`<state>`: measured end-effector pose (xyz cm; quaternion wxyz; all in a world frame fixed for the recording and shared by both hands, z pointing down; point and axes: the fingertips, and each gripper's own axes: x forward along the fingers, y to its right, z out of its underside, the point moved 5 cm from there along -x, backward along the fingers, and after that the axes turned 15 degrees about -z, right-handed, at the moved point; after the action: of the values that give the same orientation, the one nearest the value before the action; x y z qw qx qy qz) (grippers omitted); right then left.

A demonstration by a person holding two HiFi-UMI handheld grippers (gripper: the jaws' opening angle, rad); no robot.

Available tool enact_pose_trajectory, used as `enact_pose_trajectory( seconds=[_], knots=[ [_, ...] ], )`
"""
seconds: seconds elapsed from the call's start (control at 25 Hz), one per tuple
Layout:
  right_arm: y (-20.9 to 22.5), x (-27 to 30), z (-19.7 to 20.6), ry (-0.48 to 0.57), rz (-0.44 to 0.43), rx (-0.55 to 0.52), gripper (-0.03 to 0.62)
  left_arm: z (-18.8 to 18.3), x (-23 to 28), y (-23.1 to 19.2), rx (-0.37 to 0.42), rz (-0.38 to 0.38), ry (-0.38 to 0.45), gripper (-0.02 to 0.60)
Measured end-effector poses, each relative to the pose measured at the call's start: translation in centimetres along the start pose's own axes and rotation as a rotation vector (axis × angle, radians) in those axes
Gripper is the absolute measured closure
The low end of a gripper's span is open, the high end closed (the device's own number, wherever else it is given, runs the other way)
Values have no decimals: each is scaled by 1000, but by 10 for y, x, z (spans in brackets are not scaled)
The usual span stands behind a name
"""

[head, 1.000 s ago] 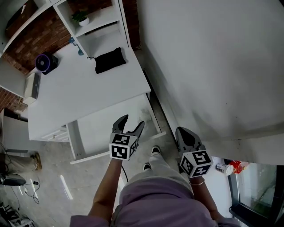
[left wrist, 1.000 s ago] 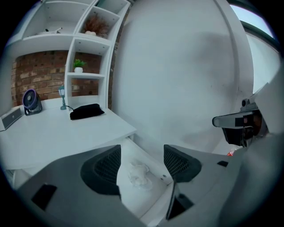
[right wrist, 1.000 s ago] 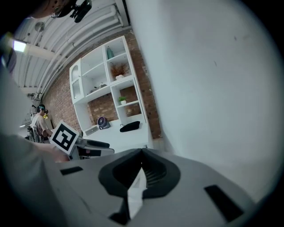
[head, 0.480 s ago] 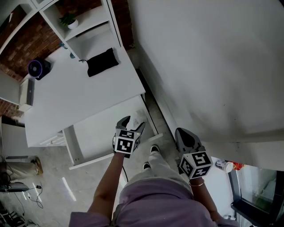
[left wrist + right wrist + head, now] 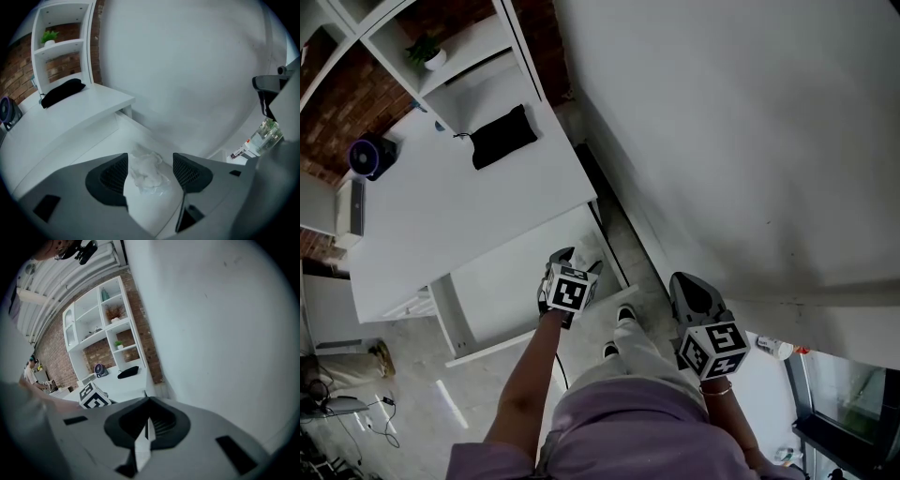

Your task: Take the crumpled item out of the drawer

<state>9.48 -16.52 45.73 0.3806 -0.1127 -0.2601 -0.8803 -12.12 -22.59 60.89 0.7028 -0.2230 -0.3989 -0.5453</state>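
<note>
Wad [image 5: 144, 172], crumpled and glossy white, lies in the smooth drawer [image 5: 101, 145] between my left gripper [image 5: 150, 161]'s spread jaws; my right gripper [image 5: 148, 420]'s are pressed together.

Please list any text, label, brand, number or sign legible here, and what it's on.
No text is legible.
Label on the bottle: too small and blurred to read.
Left gripper and right gripper: their cubes carry square marker patterns only, no letters or digits.
</note>
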Motion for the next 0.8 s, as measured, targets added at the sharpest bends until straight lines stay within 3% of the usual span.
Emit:
enact_pose_trajectory(
  seconds=[0.24,0.8],
  knots=[
    [6,1,0,-5,7,10,591,10,22,3,26,0,-85,293],
    [11,7,1,-22,7,27,591,23,53,7,92,7,-200,293]
  ],
)
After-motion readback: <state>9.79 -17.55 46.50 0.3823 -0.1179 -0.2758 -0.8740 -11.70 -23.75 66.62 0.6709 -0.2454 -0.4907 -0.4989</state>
